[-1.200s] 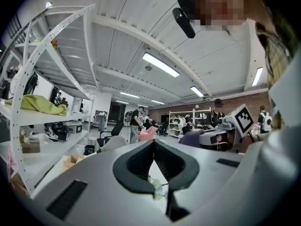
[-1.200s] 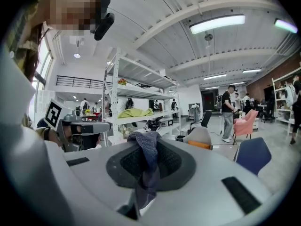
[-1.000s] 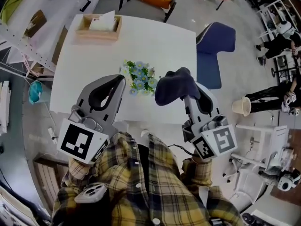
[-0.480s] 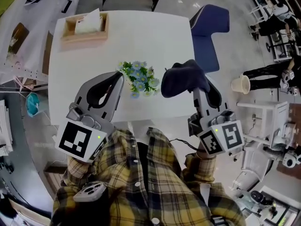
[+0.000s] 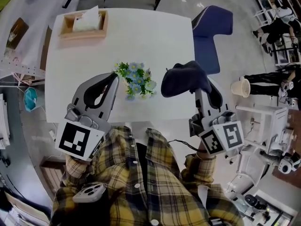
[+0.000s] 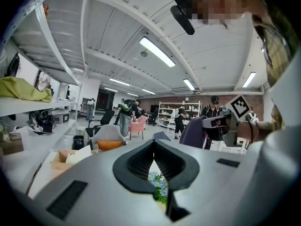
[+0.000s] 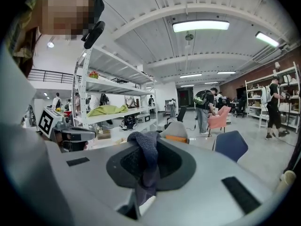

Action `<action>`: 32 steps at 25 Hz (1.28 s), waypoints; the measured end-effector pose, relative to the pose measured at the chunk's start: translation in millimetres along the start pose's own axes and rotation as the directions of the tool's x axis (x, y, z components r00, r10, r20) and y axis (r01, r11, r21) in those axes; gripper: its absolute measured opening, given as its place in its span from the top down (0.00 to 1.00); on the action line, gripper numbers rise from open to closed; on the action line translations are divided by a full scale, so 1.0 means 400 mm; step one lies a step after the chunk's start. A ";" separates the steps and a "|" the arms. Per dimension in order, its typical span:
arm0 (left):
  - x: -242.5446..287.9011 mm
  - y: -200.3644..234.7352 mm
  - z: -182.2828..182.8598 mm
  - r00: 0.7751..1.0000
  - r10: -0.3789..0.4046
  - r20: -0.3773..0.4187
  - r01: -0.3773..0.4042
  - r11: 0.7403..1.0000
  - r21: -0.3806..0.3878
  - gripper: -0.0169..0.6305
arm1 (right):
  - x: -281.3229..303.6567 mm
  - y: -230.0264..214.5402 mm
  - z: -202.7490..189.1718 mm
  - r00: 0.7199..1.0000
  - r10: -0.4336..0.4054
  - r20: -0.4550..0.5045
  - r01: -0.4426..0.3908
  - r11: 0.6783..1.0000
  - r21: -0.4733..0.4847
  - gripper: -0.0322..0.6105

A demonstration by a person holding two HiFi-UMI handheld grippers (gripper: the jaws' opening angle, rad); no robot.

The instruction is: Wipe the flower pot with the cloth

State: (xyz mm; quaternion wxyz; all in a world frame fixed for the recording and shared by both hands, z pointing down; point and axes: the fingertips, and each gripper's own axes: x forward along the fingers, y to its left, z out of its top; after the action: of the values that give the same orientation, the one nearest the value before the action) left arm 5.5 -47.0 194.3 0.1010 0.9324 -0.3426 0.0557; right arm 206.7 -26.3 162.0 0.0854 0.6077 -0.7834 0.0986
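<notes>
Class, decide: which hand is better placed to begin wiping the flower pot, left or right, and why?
Right. Its tool is shut on the dark cloth, held just beside the flower pot. The left tool is shut and empty, at the pot's other side.

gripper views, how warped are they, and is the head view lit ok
Left gripper view: strong fisheye bend, dark corners, ceiling light glaring. Right gripper view: same bend; the cloth between the jaws is sharp. Head view: even light, white table nearly washed out.
</notes>
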 end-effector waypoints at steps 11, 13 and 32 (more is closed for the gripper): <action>-0.004 0.044 -0.193 0.991 0.062 -0.122 -0.067 0.997 -0.040 0.96 | 0.090 -0.022 -0.220 0.982 0.058 -0.180 -0.051 0.998 0.039 0.93; 0.006 0.053 -0.239 0.985 0.072 -0.157 -0.078 0.996 -0.035 0.96 | 0.113 -0.021 -0.259 0.975 0.076 -0.211 -0.066 0.996 0.051 0.93; 0.111 0.001 -0.554 0.948 -0.106 -0.301 0.099 0.994 -0.040 0.59 | 0.245 -0.004 -0.545 0.904 0.244 -0.350 -0.164 0.956 0.244 0.93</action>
State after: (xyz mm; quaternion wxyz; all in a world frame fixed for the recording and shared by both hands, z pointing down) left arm 31.3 -25.0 418.0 0.1664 0.9281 -0.2749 0.1882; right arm 187.1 -62.1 397.6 0.1587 0.4973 -0.7972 0.3034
